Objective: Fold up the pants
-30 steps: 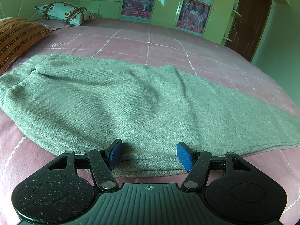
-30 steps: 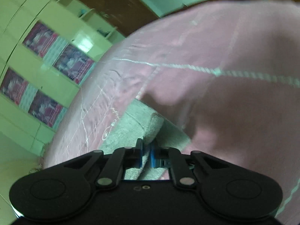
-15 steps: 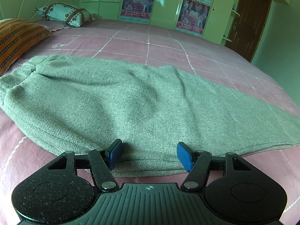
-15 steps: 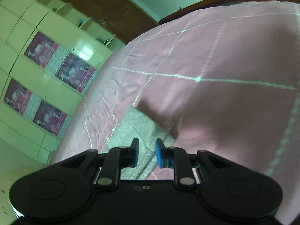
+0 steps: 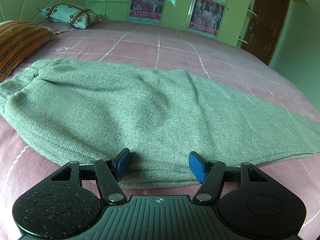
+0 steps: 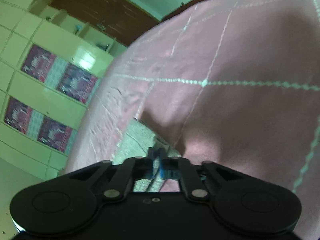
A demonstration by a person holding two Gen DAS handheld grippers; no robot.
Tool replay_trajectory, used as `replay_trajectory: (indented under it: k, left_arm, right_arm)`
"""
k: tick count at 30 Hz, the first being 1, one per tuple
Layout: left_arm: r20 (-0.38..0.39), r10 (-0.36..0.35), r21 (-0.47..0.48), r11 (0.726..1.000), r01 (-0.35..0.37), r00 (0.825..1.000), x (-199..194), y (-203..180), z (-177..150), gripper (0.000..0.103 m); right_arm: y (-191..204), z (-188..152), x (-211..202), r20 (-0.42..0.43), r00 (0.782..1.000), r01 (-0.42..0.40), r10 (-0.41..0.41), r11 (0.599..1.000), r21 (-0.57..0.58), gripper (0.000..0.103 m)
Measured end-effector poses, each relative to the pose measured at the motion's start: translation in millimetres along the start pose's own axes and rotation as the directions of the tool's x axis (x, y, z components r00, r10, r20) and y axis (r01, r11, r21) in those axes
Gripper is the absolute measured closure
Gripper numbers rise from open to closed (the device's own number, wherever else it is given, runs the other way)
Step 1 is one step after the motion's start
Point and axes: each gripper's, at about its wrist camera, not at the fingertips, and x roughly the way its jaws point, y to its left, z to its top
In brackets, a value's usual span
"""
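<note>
Grey knit pants (image 5: 124,108) lie flat across the pink bed, waist at the left and legs running off to the right. My left gripper (image 5: 159,166) is open, its blue pads (image 5: 197,169) resting over the near edge of the pants, holding nothing. In the right wrist view my right gripper (image 6: 157,163) has its pads closed on the grey pants hem (image 6: 138,138), with the camera tilted and the picture blurred.
The pink checked bedspread (image 5: 180,48) covers the bed. An orange striped pillow (image 5: 18,42) and a white patterned pillow (image 5: 70,15) lie at the far left. Green wardrobes with posters (image 5: 208,16) and a brown door (image 5: 266,20) stand behind the bed.
My right gripper opened half a second ago and has shut again on the pants hem, and it has shifted. My left gripper has stayed still and open.
</note>
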Motion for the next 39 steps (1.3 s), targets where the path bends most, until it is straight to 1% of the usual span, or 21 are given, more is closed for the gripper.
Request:
replay_trajectory:
  k: [3, 6, 9, 13, 14, 16, 18, 19, 21, 22, 23, 24, 25, 26, 27, 29, 31, 32, 33, 36, 39]
  left_arm:
    - [0.000, 0.002, 0.005, 1.000, -0.002, 1.000, 0.0, -1.1, -0.6, 0.038]
    - [0.000, 0.002, 0.005, 1.000, -0.002, 1.000, -0.1, -1.4, -0.8, 0.038]
    - [0.000, 0.005, 0.005, 1.000, -0.005, 1.000, -0.5, -2.9, -1.0, 0.038]
    - [0.000, 0.006, 0.004, 1.000, -0.006, 1.000, -0.5, -2.9, -1.0, 0.038]
    - [0.000, 0.006, 0.005, 1.000, -0.006, 1.000, -0.5, -3.0, -0.9, 0.038]
    - [-0.002, 0.005, 0.007, 1.000, -0.005, 1.000, -0.6, -2.6, -0.6, 0.038]
    - [-0.003, 0.002, 0.006, 1.000, -0.002, 1.000, -1.0, -1.9, -0.1, 0.038]
    - [-0.004, 0.002, 0.007, 1.000, -0.002, 1.000, -1.2, -1.8, 0.1, 0.038]
    - [-0.003, 0.001, 0.009, 1.000, -0.001, 1.000, -1.4, -1.9, -0.1, 0.038]
    - [-0.002, 0.002, 0.009, 1.000, -0.002, 1.000, -1.4, -2.0, -0.3, 0.038]
    - [-0.001, 0.004, 0.009, 1.000, -0.004, 1.000, -1.2, -2.4, -0.7, 0.038]
    - [-0.001, 0.005, 0.012, 1.000, -0.005, 1.000, -0.9, -3.0, -0.9, 0.038]
    - [-0.001, 0.006, 0.013, 1.000, -0.006, 1.000, -0.9, -3.2, -0.9, 0.038]
    - [-0.002, 0.005, 0.012, 1.000, -0.005, 1.000, -0.9, -3.4, -0.7, 0.038]
    - [-0.002, 0.004, 0.013, 1.000, -0.004, 1.000, -1.0, -3.0, -0.7, 0.038]
    - [-0.002, 0.003, 0.012, 1.000, -0.003, 1.000, -1.7, -2.7, -0.6, 0.038]
    - [0.004, 0.006, 0.014, 1.000, -0.006, 1.000, -1.5, -3.4, -1.7, 0.037]
    - [0.010, 0.010, 0.017, 1.000, -0.011, 1.000, -1.4, -4.5, -2.3, 0.037]
    - [0.017, 0.016, 0.019, 1.000, -0.016, 1.000, -1.8, -5.9, -2.7, 0.037]
    - [0.055, 0.020, -0.004, 1.000, -0.020, 0.998, -11.7, -7.0, 3.0, 0.036]
    - [0.143, 0.046, -0.036, 0.999, -0.041, 0.989, -27.2, -1.0, 15.1, 0.036]
  right_arm:
    - [-9.1, -2.3, -3.8, -0.022, 1.000, 0.008, -0.008, 1.000, 0.014, 0.103]
    - [-10.2, -4.1, -4.2, -0.028, 1.000, -0.012, 0.013, 0.999, 0.033, 0.071]
    - [-9.7, -5.6, 4.9, -0.048, 0.998, -0.030, 0.033, 0.997, 0.073, 0.072]
    - [-7.5, -5.3, 21.3, -0.082, 0.996, -0.011, 0.019, 0.995, 0.101, 0.073]
    - [-6.9, -4.2, 25.4, -0.085, 0.996, 0.015, -0.006, 0.994, 0.105, 0.075]
    - [-1.6, -1.3, 31.8, -0.093, 0.994, 0.069, -0.061, 0.994, 0.083, 0.089]
    - [16.5, 0.5, 30.2, -0.070, 0.994, 0.079, -0.083, 0.995, -0.058, 0.094]
    - [29.7, 0.3, 22.9, -0.035, 0.998, 0.041, -0.048, 0.985, -0.165, 0.095]
    - [54.2, -5.3, 2.7, 0.033, 0.999, -0.009, 0.023, 0.932, -0.363, 0.095]
    - [61.9, -9.7, -6.5, 0.060, 0.997, -0.022, 0.053, 0.899, -0.437, 0.095]
    - [63.6, -12.7, -11.0, 0.077, 0.995, -0.022, 0.066, 0.882, -0.472, 0.095]
    - [58.2, -13.7, -7.2, 0.083, 0.996, 0.009, 0.034, 0.881, -0.474, 0.095]
    - [48.6, -11.8, 2.7, 0.061, 0.998, 0.046, -0.021, 0.895, -0.444, 0.095]
    - [31.5, -8.3, 19.1, 0.004, 0.995, 0.090, -0.095, 0.924, -0.372, 0.095]
    - [11.5, -6.0, 35.6, -0.073, 0.988, 0.112, -0.137, 0.954, -0.277, 0.094]
    - [3.1, -1.4, 29.9, -0.067, 0.995, 0.062, -0.076, 0.980, -0.188, 0.092]
    - [10.3, -2.7, 15.1, -0.006, 0.996, 0.083, -0.086, 0.972, -0.221, 0.083]
    - [15.9, -5.4, 2.3, 0.064, 0.993, 0.116, -0.103, 0.959, -0.259, 0.084]
    - [20.0, -6.9, -6.4, 0.090, 0.992, 0.112, -0.090, 0.953, -0.283, 0.085]
    - [35.7, -16.1, -11.9, 0.052, 0.998, 0.061, -0.045, 0.932, -0.357, 0.086]
    - [68.2, -35.4, -7.2, -0.024, 1.000, -0.007, -0.006, 0.870, -0.493, 0.086]
